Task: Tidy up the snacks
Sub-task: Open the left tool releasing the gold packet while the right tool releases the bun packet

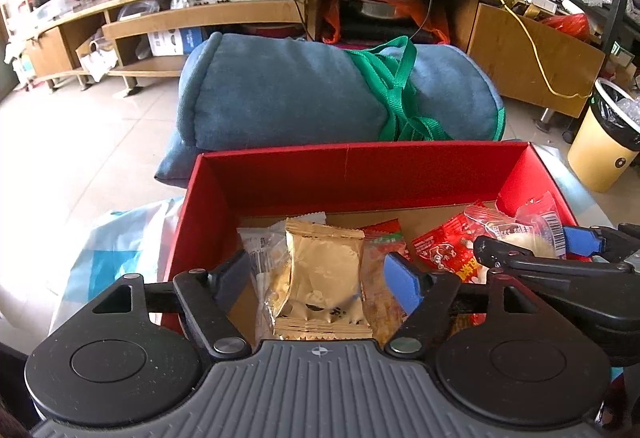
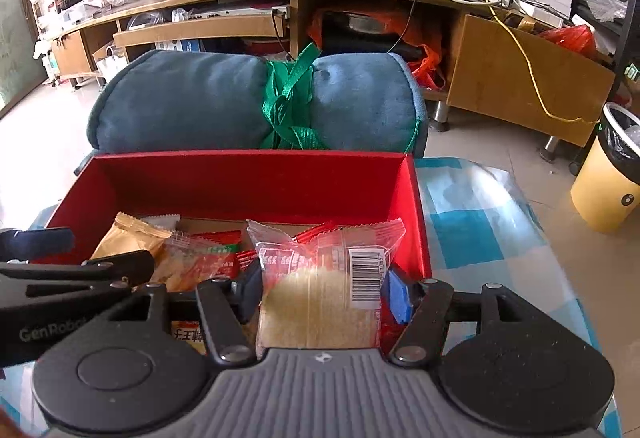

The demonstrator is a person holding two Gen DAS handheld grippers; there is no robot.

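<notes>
A red box [image 1: 280,178] [image 2: 256,182] holds several snack packets. In the left wrist view my left gripper [image 1: 320,280] hangs over the box with its fingers wide apart on either side of a gold packet [image 1: 324,270], not touching it. Red packets [image 1: 440,246] lie to the right. In the right wrist view my right gripper [image 2: 322,292] is shut on a clear packet with a pale cake and a barcode [image 2: 320,278], held over the box's right part. The gold packet [image 2: 128,238] lies at the left there.
A rolled blue cushion tied with a green strap [image 1: 320,90] [image 2: 248,106] lies just behind the box. A blue-and-white checked cloth [image 2: 480,214] covers the table. A yellow bin [image 2: 608,174] stands on the floor at right. A wooden TV stand [image 1: 280,10] runs along the back.
</notes>
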